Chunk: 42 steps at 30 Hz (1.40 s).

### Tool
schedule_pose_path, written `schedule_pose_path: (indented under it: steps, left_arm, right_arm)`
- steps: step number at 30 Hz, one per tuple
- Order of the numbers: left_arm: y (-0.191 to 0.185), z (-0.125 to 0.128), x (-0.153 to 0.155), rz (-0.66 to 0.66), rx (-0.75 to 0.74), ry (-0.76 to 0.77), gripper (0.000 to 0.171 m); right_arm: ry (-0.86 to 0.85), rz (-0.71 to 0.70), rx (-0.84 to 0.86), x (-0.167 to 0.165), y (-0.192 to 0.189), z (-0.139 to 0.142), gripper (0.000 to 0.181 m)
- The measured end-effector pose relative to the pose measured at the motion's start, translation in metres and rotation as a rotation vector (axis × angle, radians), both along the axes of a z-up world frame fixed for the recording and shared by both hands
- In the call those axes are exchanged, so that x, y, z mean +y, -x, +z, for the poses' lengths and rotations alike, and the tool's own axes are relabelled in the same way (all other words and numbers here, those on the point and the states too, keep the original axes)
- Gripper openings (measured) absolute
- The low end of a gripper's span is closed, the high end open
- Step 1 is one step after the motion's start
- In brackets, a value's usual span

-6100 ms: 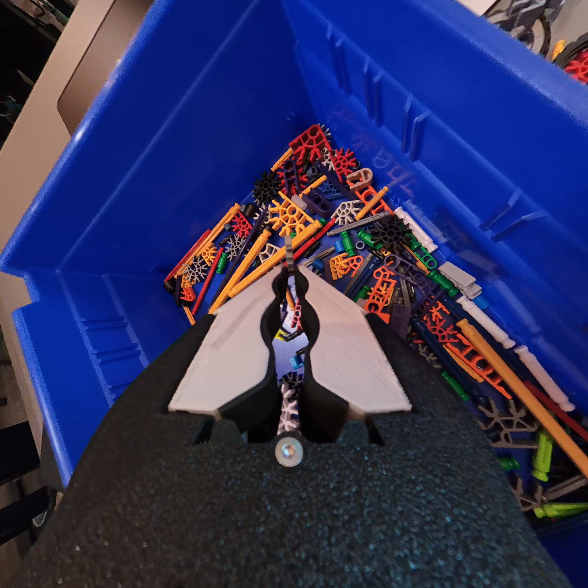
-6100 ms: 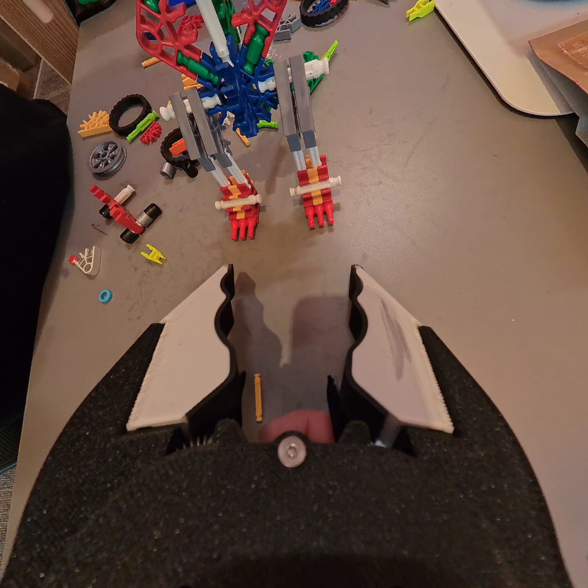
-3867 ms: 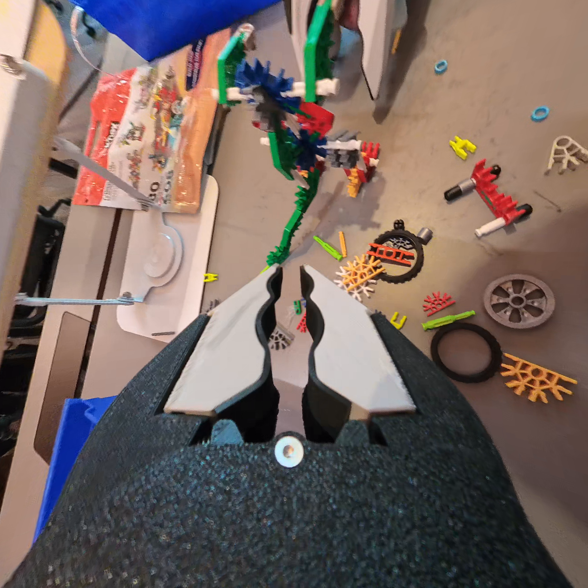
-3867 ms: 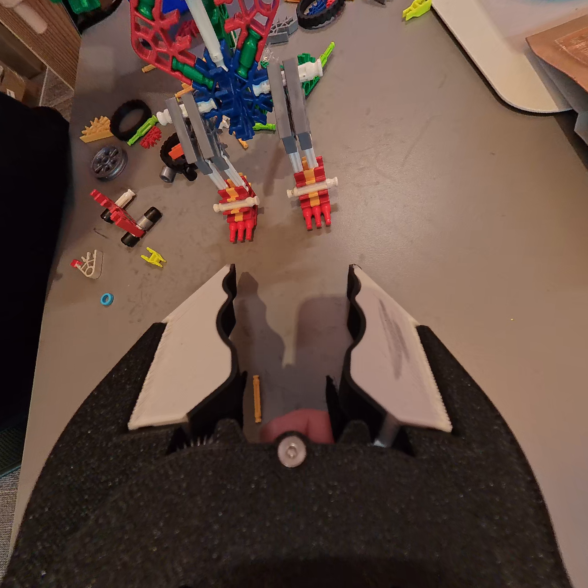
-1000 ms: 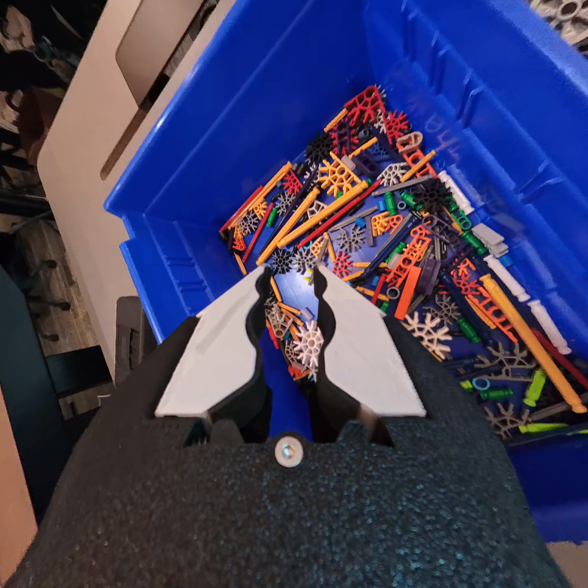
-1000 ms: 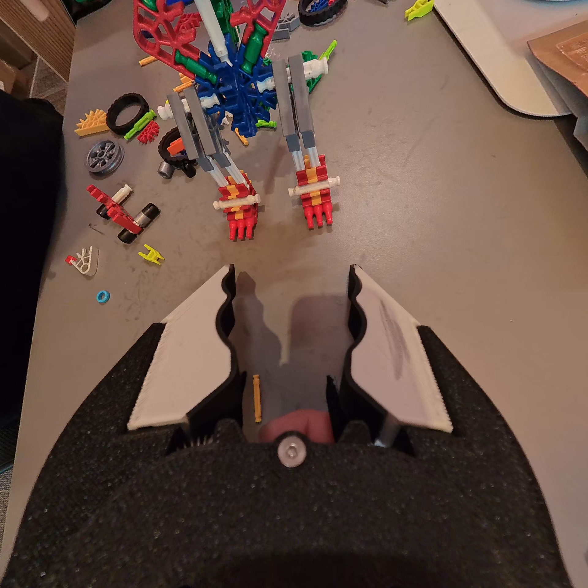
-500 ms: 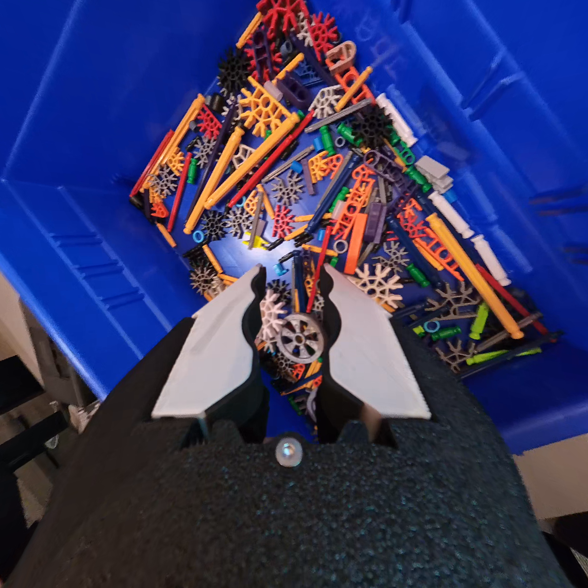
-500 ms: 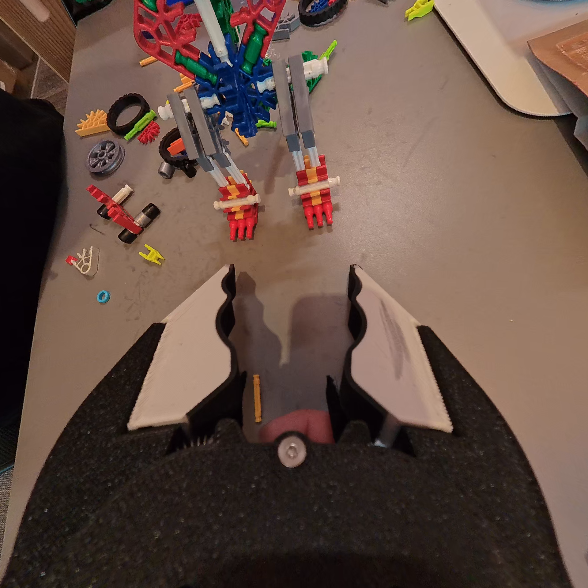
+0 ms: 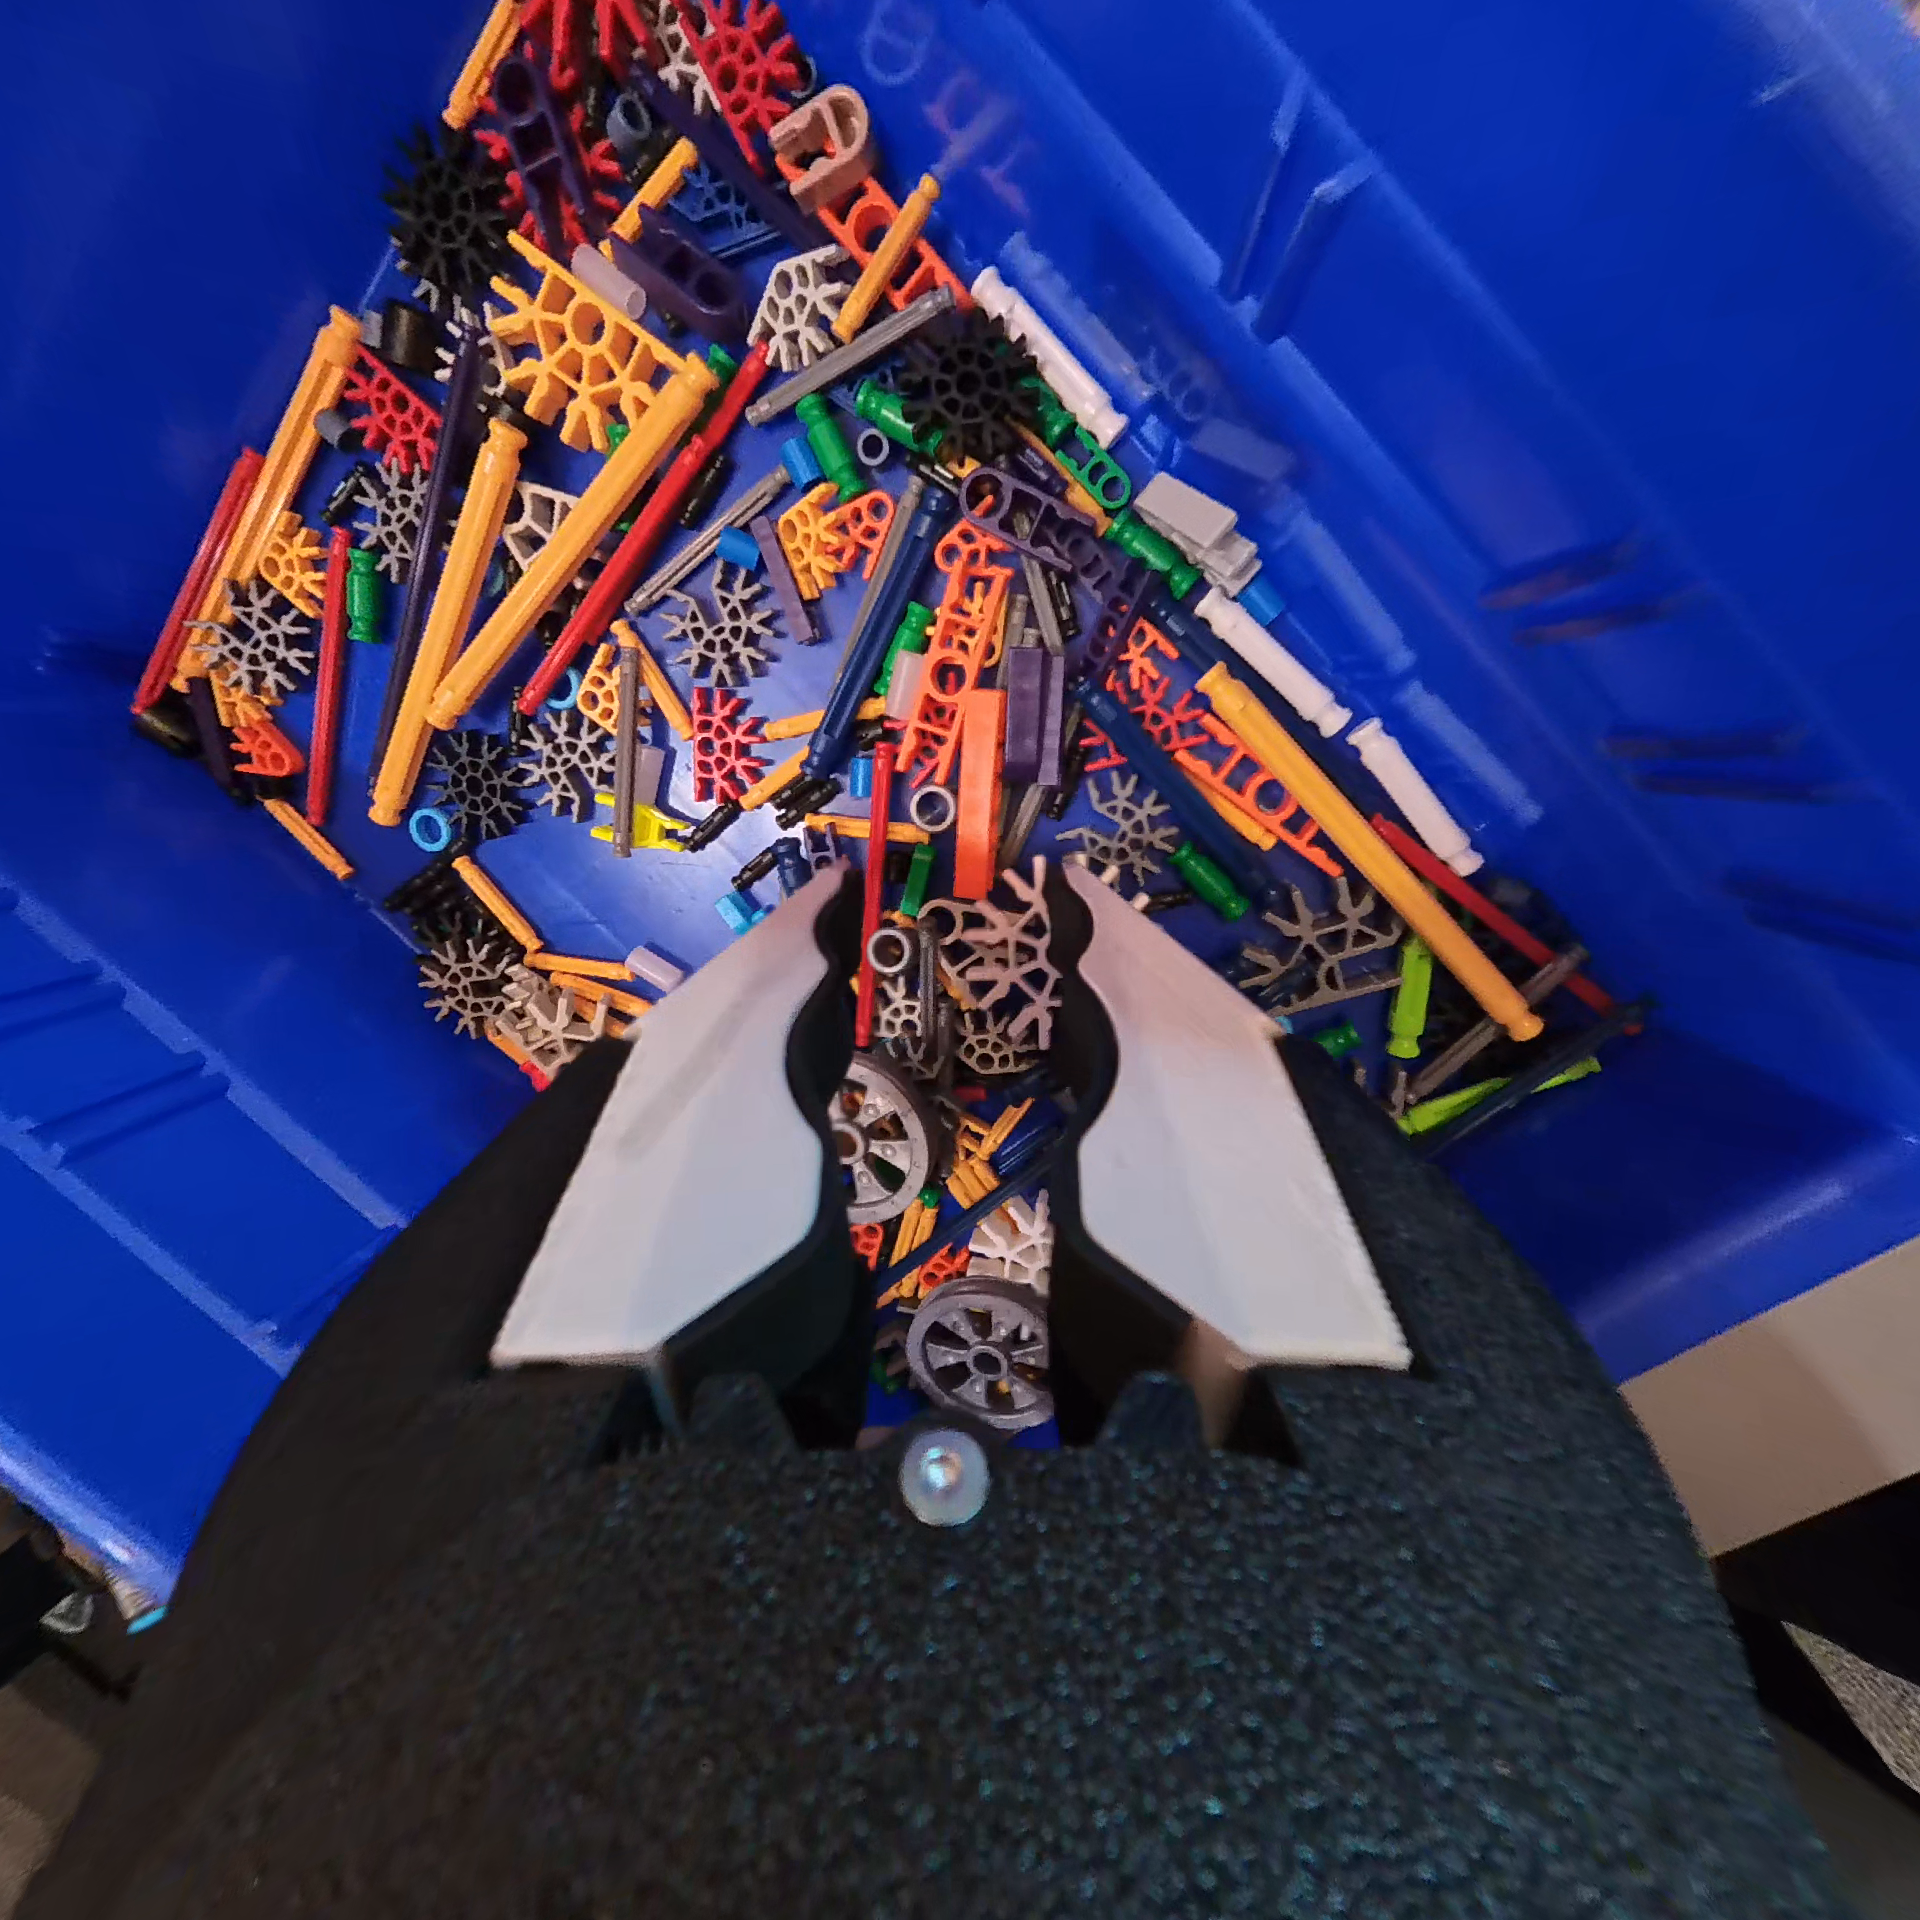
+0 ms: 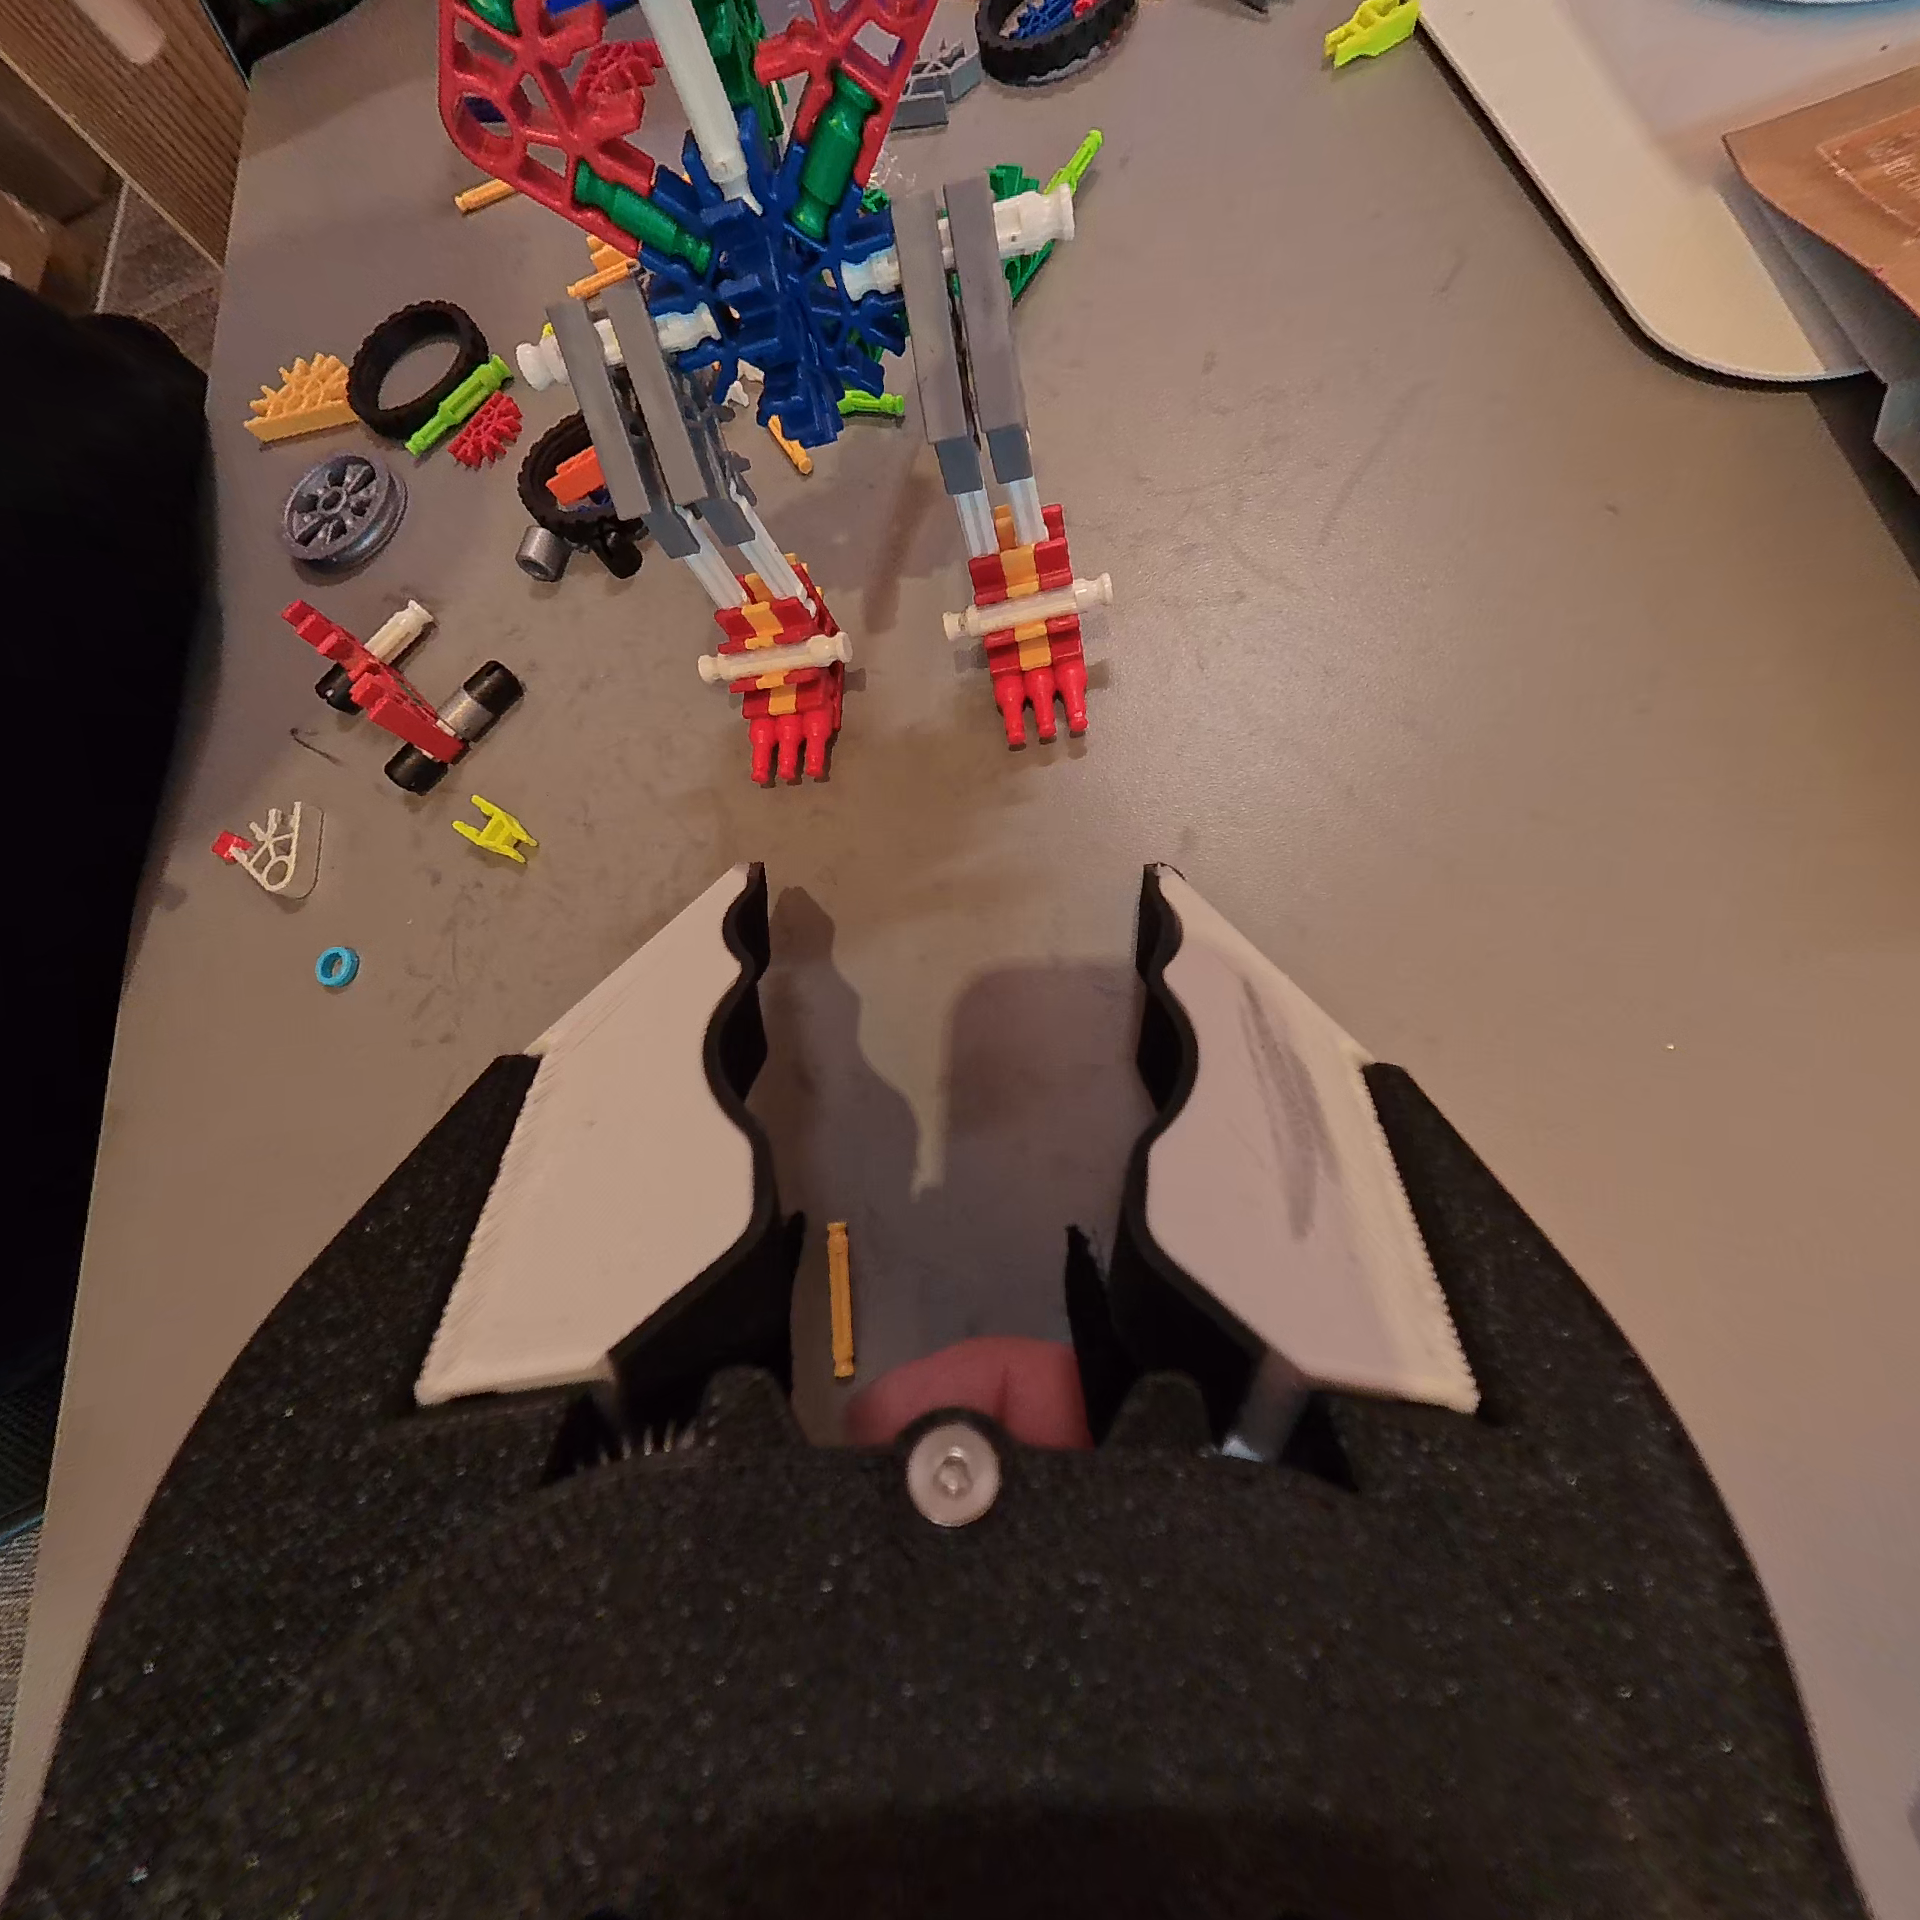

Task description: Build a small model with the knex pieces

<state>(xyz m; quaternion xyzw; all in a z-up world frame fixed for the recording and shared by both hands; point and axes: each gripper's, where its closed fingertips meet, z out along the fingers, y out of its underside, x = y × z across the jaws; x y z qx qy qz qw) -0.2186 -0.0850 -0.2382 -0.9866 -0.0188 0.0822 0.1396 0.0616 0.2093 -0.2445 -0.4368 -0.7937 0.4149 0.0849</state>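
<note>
Left tongs [image 9: 951, 894] (parted) above grey wheels [image 9: 883, 1143] in blue bin [image 9: 1455, 312].

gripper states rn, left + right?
Left gripper: open, holding nothing, over loose parts in the blue bin.
Right gripper: open, empty, above the grey table.

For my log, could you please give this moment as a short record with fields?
left gripper: open, over the parts in the blue bin
nearest parts: grey wheel, white connector
right gripper: open, empty, above the table
ahead of it: toy model with red feet
between its fingers: orange rod
</note>
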Motion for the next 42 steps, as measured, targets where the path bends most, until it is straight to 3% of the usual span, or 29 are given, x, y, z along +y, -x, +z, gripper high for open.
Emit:
schedule_pose_path:
  steps: [10, 14, 28, 42]
  left_arm:
    - [-0.017, -0.008, -0.002, -0.037, -0.101, 0.009, 0.030]
    - [-0.011, -0.009, 0.001, -0.033, -0.066, 0.005, 0.012]
    - [0.022, 0.008, 0.004, 0.047, 0.065, -0.069, 0.012]
    - [0.021, 0.005, 0.008, 0.000, 0.106, -0.059, 0.023]
  right_arm:
    - [-0.005, 0.001, 0.002, 0.000, 0.000, 0.000, 0.071]
    - [-0.006, 0.003, 0.003, 0.000, -0.001, 0.000, 0.071]
    - [0.000, 0.006, 0.000, 0.001, -0.003, 0.000, 0.071]
    - [0.001, 0.006, -0.001, 0.001, -0.003, 0.000, 0.071]
